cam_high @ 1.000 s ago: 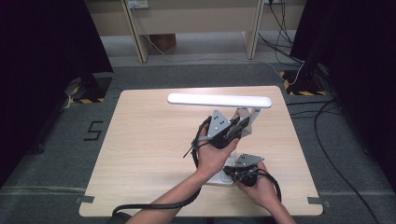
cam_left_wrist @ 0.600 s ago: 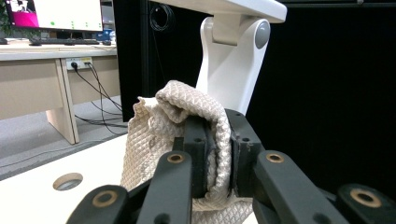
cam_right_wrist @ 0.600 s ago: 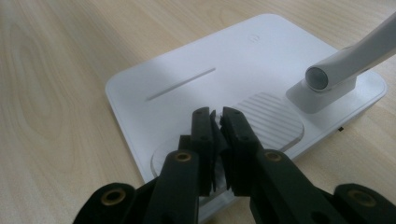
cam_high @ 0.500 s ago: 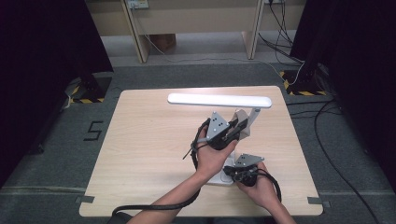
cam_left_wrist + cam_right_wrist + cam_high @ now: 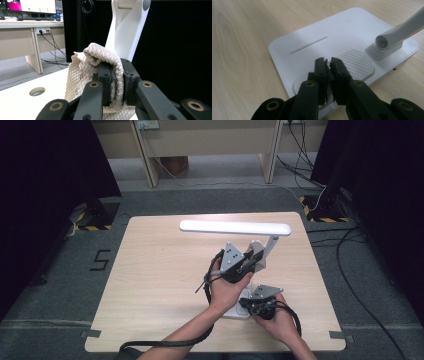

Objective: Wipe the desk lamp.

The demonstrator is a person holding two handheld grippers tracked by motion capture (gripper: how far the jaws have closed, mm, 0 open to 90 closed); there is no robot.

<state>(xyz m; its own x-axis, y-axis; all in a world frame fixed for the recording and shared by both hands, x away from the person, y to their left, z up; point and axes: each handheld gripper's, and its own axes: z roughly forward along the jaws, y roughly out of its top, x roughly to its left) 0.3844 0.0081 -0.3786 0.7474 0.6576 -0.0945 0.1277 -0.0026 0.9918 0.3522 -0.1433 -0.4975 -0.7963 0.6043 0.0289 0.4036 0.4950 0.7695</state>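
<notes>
A white desk lamp stands on the wooden table (image 5: 160,270), its long head (image 5: 235,227) running crosswise at the far side. My left gripper (image 5: 252,260) is shut on a beige waffle-weave cloth (image 5: 97,57), which it holds against the lamp's slanted white arm (image 5: 127,30). The flat white lamp base (image 5: 312,37) lies near the table's front edge. My right gripper (image 5: 327,62) is shut, and its tips rest on the near part of that base, beside a ribbed round pad (image 5: 358,63). The arm's hinge (image 5: 390,40) sits at the base's right side.
A round cable hole (image 5: 37,91) is cut in the tabletop to the left of the cloth. Black cables (image 5: 165,337) trail from both grippers over the front edge. Desk legs (image 5: 145,155) and loose wires stand on the grey floor beyond the table.
My left gripper has slid slightly down the lamp arm toward the person, with the cloth in it. The right gripper has stayed on the base.
</notes>
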